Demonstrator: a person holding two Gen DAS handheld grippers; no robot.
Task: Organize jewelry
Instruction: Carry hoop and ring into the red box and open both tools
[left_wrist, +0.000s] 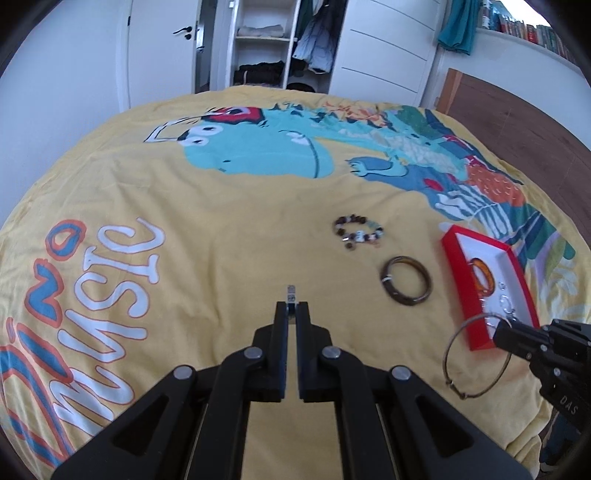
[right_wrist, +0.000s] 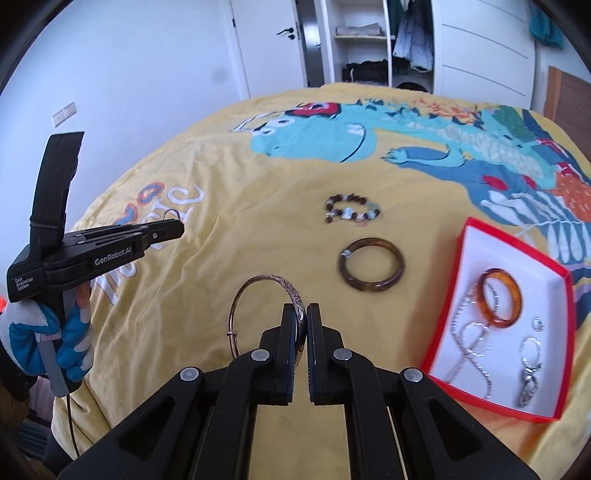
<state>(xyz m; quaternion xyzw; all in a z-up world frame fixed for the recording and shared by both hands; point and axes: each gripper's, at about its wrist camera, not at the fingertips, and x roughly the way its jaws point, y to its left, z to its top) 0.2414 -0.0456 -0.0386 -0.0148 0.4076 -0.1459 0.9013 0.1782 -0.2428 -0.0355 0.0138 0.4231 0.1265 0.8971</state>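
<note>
My right gripper (right_wrist: 301, 308) is shut on a thin silver bangle (right_wrist: 255, 291) and holds it above the yellow bedspread; the bangle (left_wrist: 465, 350) and gripper (left_wrist: 498, 330) also show in the left wrist view. My left gripper (left_wrist: 291, 306) is shut on a small silver ring (left_wrist: 291, 291); it shows in the right wrist view (right_wrist: 179, 229) with the ring (right_wrist: 170, 214) at its tip. A red box (right_wrist: 443, 317) with white lining holds an amber bangle (right_wrist: 500, 302), a silver chain (right_wrist: 469, 347) and a keyring-like piece (right_wrist: 530, 373). A dark brown bangle (right_wrist: 371, 270) and a beaded bracelet (right_wrist: 351, 208) lie on the bedspread.
The yellow bedspread (left_wrist: 184, 192) with a dinosaur print covers the bed. An open wardrobe (left_wrist: 266, 40) and a door (left_wrist: 162, 44) stand beyond it. A wooden floor (left_wrist: 517, 110) is at the right. A gloved hand (right_wrist: 40, 332) holds the left gripper.
</note>
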